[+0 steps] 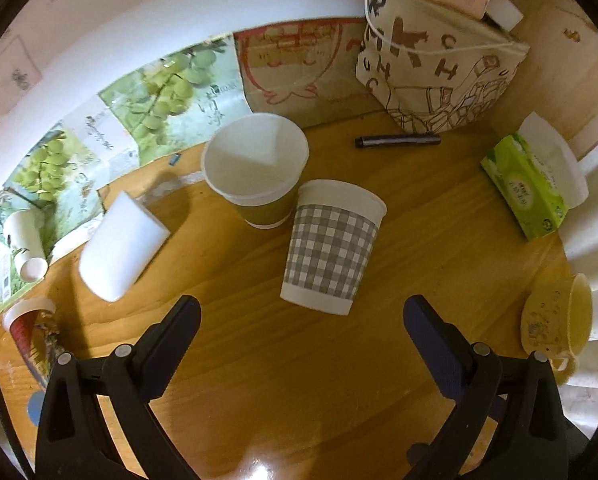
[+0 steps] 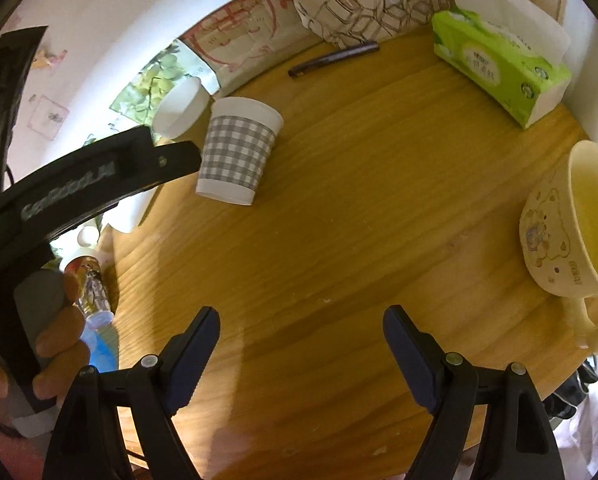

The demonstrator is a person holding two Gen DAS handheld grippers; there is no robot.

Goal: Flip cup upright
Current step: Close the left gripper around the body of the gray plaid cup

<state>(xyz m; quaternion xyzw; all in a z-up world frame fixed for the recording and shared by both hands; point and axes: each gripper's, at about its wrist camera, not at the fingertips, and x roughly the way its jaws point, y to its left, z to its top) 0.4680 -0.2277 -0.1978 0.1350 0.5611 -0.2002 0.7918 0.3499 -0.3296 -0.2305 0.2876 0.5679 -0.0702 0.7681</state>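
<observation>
Both my tools, left & right, wide open, nothing held, checked cup upside down on worktop, brown cup touching it

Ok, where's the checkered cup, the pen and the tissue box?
Checkered cup (image 1: pixel 331 248): left wrist view, on its gray plaid sleeve.
Pen (image 1: pixel 397 141): left wrist view, on the middle of its dark barrel.
Tissue box (image 2: pixel 499 68): right wrist view, on its green side.

Home: wooden table, tissue box, ceramic mug, printed tote bag.
</observation>
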